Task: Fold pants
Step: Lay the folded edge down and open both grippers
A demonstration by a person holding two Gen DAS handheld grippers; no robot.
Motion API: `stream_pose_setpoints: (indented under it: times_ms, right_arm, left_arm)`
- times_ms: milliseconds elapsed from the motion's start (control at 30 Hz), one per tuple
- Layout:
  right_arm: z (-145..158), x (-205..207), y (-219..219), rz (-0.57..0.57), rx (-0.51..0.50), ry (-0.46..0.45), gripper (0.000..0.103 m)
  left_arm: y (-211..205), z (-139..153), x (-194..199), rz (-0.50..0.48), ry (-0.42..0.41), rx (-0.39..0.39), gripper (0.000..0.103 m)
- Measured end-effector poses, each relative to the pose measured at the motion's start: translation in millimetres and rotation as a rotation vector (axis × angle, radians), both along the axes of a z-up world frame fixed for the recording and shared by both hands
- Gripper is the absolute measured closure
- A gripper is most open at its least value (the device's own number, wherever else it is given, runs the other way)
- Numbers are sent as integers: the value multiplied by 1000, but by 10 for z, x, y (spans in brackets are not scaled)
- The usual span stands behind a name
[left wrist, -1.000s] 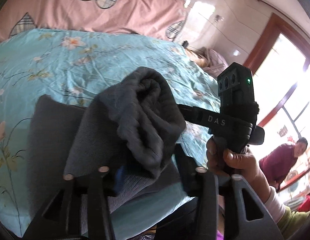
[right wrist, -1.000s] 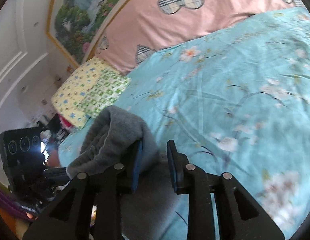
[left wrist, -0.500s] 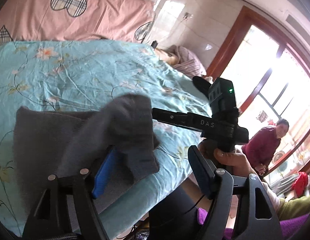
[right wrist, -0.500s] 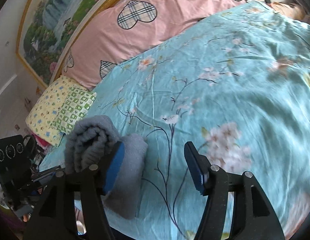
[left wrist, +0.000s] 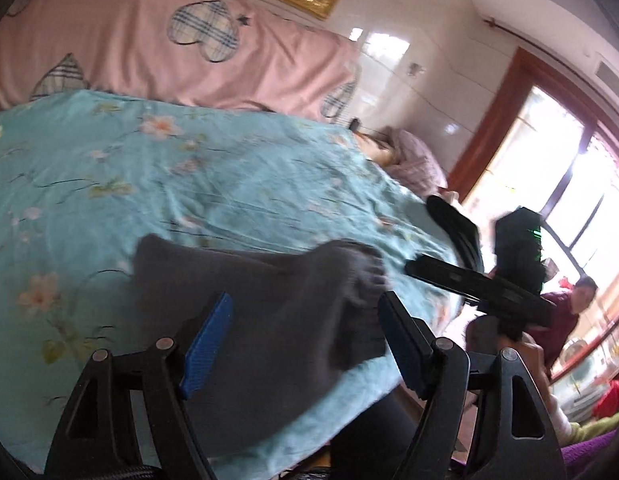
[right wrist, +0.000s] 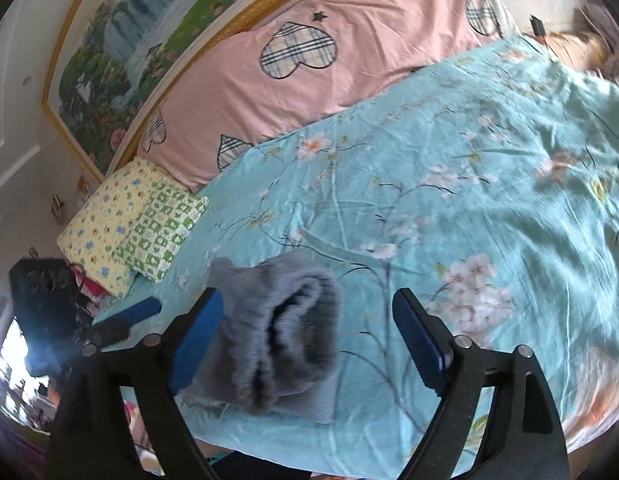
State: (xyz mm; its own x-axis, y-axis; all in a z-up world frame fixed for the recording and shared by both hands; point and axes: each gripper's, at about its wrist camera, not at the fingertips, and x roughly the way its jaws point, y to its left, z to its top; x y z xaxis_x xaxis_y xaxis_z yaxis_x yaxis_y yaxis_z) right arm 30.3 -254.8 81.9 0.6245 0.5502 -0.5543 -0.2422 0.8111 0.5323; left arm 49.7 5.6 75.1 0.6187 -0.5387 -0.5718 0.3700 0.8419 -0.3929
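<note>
Through the left wrist view: left gripper [left wrist: 305, 344] standing with jaws spread wide and gripping nothing, blue pads [left wrist: 207, 344] showing on both fingers; folded grey pants [left wrist: 269, 312] lying in a bundle on the turquoise floral bedsheet [left wrist: 213, 184] near the bed's front edge, sitting in the gap between the fingers without visibly touching either pad; right gripper [left wrist: 441, 236] hanging off to the right past the bed corner, somewhat blurred, its fingers looking parted; pink pillow with plaid hearts [left wrist: 157, 52] running along the head of the bed; a person in a dark red top [left wrist: 569, 308] sitting by the bright window. Through the right wrist view: right gripper [right wrist: 307, 338] likewise gaping open and empty, blue pads facing inward; pants [right wrist: 277, 336] resting folded in several layers on the bedsheet [right wrist: 469, 168] close to the bed edge, lying nearer the left finger and partly behind it; left gripper [right wrist: 125, 318] poking in from the left beside the bundle; yellow and green patterned pillows [right wrist: 129, 228] stacked at the bed's left corner below the pink pillow [right wrist: 329, 72]; landscape painting [right wrist: 157, 28] hanging on the wall above.
</note>
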Motion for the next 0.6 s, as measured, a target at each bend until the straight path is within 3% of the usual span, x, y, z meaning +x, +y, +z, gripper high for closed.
stream_pose_setpoints:
  times_ms: [200, 600]
  right_arm:
    - [84, -99, 226, 16, -44, -5, 6]
    - [-28, -100, 531, 11, -169, 22, 6]
  left_arm:
    - [287, -89, 120, 89, 32, 16, 27]
    - [493, -390, 359, 170, 133, 45, 25]
